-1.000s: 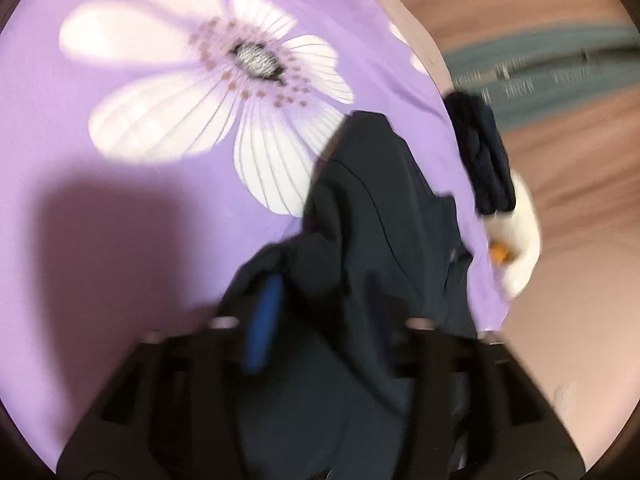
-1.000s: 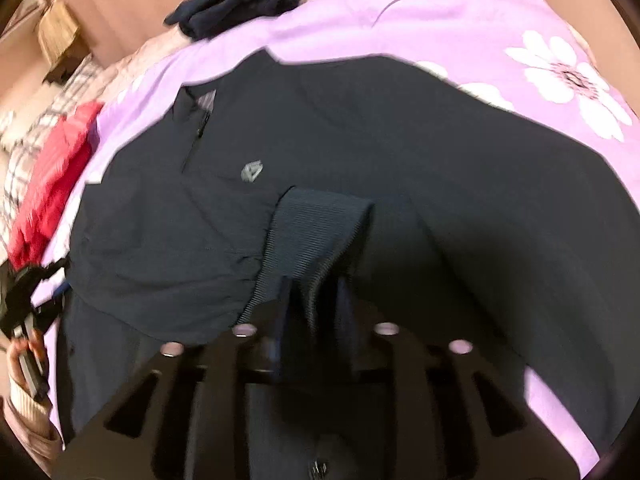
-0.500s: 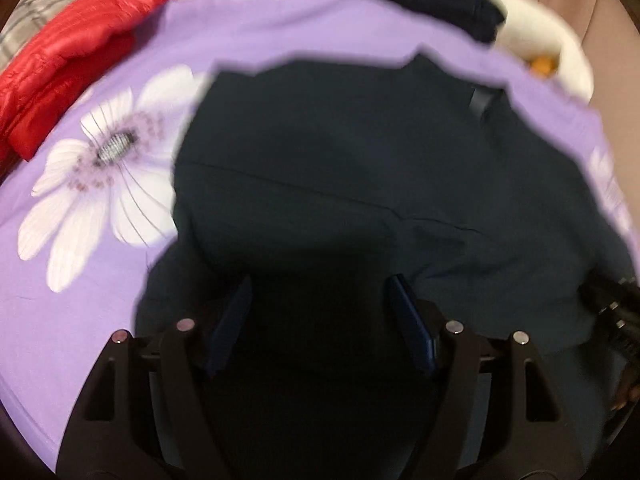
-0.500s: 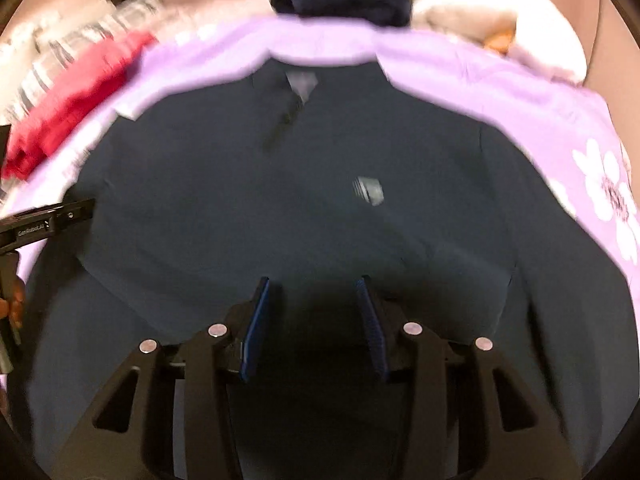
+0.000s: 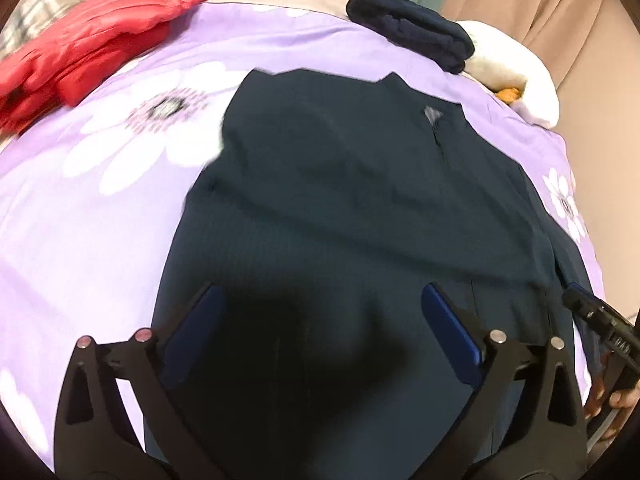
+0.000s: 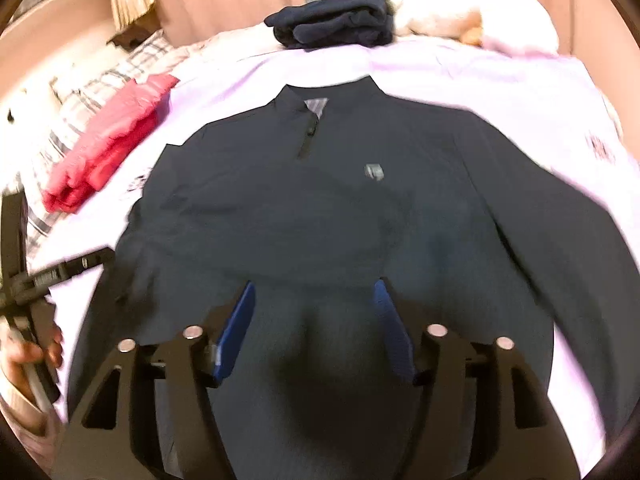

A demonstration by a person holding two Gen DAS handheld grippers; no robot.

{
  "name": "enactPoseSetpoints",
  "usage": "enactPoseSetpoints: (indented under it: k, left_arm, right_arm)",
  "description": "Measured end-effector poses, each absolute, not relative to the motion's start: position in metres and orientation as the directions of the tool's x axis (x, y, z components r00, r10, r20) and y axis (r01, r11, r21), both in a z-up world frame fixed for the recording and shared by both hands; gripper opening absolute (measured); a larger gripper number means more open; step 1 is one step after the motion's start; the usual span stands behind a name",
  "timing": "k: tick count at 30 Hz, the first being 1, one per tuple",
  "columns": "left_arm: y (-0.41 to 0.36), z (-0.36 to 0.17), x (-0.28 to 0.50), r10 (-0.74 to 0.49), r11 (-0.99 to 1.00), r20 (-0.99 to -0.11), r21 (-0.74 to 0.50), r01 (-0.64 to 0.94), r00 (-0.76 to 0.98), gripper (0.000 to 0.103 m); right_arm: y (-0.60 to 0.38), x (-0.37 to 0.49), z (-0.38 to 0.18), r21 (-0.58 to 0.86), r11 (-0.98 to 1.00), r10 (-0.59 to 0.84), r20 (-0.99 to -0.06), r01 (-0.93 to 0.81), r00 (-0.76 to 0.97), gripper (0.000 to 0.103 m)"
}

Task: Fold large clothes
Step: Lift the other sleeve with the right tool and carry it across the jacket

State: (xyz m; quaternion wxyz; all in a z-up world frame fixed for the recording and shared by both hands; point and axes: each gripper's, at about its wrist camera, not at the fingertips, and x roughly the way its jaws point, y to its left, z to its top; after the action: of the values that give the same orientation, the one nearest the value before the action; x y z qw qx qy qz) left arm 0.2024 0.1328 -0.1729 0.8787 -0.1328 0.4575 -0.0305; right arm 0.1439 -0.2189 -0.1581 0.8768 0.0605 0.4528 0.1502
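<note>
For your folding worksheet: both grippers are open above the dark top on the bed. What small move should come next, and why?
Probably lower the right gripper onto the right sleeve and pinch it. The dark top lies face up on the purple sheet, that sleeve spreads outward unfolded, and the left gripper is open too.

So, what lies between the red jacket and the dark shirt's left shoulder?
Only bare purple floral sheet, in the left wrist view. The red puffer jacket and dark zip-neck shirt lie apart.

The dark navy long-sleeved pullover (image 6: 320, 216) lies front-up on the bed, collar and short zip toward 12 o'clock, grey chest logo visible, one sleeve folded across the body.
</note>
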Motion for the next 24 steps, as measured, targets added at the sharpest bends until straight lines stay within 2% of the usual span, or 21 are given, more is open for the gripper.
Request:
enactPoseSetpoints:
  k: [3, 6, 11, 14, 24]
  left_arm:
    - [0.133, -0.177, 0.155, -0.205, 0.954, -0.784, -0.293, -0.058, 0.586, 0.101]
    - [0.122, -0.179, 0.128, -0.203, 0.961, -0.793, -0.274, -0.038, 0.575, 0.101]
    - [0.121, -0.168, 0.110, -0.240, 0.949, -0.774, -0.314, -0.026, 0.586, 0.101]
    - [0.115, -0.164, 0.103, -0.273, 0.939, -0.765, -0.345, -0.012, 0.583, 0.101]
    - [0.091, -0.161, 0.103, -0.308, 0.934, -0.773, -0.355, 0.024, 0.555, 0.101]
  right_arm:
    - [-0.237, 0.107, -0.161, 0.307, 0.938, 0.343, -0.771, -0.159, 0.536, 0.084]
    - [-0.266, 0.067, -0.165, 0.377, 0.921, 0.365, -0.757, -0.093, 0.542, 0.088]
    - [-0.313, 0.026, -0.163, 0.436, 0.899, 0.336, -0.728, 0.026, 0.598, 0.089]
    - [-0.351, 0.009, -0.167, 0.534, 0.837, 0.350, -0.688, 0.117, 0.635, 0.089]
    - [-0.470, -0.046, -0.191, 0.675, 0.626, 0.208, -0.626, 0.390, 0.751, 0.089]
